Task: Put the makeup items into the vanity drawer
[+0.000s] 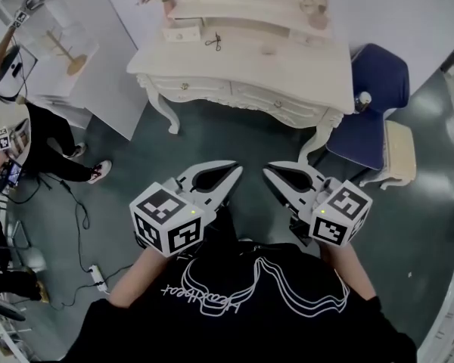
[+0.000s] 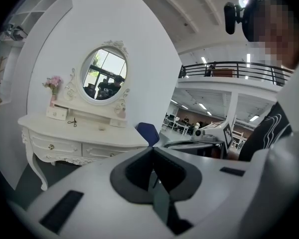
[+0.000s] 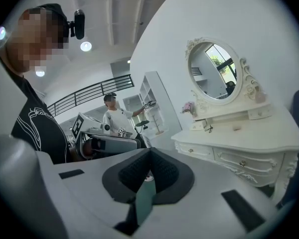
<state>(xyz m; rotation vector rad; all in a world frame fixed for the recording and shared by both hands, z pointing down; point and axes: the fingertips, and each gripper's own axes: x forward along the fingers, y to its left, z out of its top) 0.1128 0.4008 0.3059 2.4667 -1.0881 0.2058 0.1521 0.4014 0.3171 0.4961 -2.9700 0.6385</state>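
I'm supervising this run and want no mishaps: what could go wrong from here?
1. The drawers of the vanity are all shut. The left gripper and right gripper are shut and empty, and a grip on a drawer front might slip.
2. The blue chair stands close to the vanity's right corner and could be bumped.
3. The power strip and its cable lie on the floor at the left, a possible trip hazard.
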